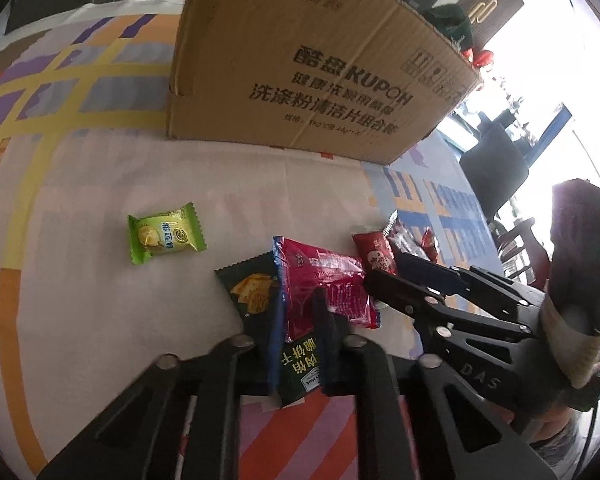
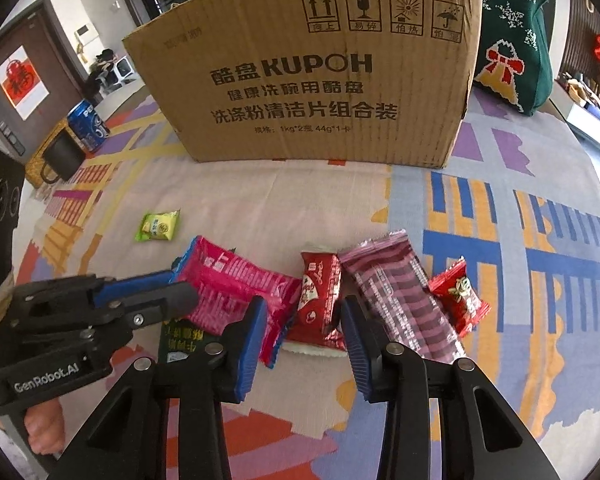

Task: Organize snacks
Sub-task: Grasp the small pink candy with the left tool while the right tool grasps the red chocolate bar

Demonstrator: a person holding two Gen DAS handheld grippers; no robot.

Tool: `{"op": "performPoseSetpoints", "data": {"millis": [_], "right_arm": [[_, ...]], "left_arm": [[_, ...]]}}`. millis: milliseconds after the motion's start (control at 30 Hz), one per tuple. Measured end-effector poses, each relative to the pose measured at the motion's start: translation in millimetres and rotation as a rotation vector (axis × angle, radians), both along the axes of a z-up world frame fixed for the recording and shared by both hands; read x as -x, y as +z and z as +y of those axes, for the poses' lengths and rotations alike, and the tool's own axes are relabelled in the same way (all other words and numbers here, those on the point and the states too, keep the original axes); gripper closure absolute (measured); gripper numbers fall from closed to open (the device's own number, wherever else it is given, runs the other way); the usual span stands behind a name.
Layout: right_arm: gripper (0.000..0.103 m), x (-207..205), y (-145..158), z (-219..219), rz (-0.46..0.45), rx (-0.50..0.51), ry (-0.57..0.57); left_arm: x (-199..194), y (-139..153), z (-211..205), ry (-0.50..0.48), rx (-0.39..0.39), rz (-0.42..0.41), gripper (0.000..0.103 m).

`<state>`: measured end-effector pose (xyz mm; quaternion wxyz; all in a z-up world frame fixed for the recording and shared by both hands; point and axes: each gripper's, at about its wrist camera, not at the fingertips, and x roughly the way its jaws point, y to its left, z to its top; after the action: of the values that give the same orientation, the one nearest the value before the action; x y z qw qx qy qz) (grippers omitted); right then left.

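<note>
My left gripper is shut on a dark green snack packet, and the near edge of a magenta packet also lies between its jaws. The right wrist view shows this gripper from the side at the magenta packet's left end. My right gripper is open, its blue pads on either side of a red packet without pressing it. A striped pink wafer pack and a small red candy lie to its right. A small green snack sits apart on the left.
A tall cardboard box stands behind the snacks on the patterned tablecloth. A blue can and a black mug are at the far left. A green knitted bag is at the back right.
</note>
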<state>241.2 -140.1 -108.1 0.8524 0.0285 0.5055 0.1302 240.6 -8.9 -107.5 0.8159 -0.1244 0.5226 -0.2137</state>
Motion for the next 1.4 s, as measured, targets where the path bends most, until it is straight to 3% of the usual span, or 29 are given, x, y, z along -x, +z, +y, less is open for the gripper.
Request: {"op": "performPoseSetpoints", "data": {"millis": [100, 533, 600, 733, 1400], "right_arm": [[0.064, -5, -1, 0, 0.002, 0.003, -0.007], [0.071, -15, -8, -9, 0.015, 0.021, -0.043], [0.08, -16, -9, -5, 0.007, 0.032, -0.039], [0.081, -14, -8, -6, 0.008, 0.022, -0.044], [0.081, 29, 74, -13, -0.182, -0.088, -0.051]], "left_arm": [[3, 6, -1, -0.001, -0.014, -0.03, 0.1], [9, 24, -9, -0.008, -0.022, -0.082, 0.1], [9, 27, -9, -0.005, -0.024, -0.087, 0.1], [12, 34, -11, -0.004, -0.04, -0.111, 0.1], [19, 80, -25, -0.013, -0.057, -0.233, 0.1]]}}
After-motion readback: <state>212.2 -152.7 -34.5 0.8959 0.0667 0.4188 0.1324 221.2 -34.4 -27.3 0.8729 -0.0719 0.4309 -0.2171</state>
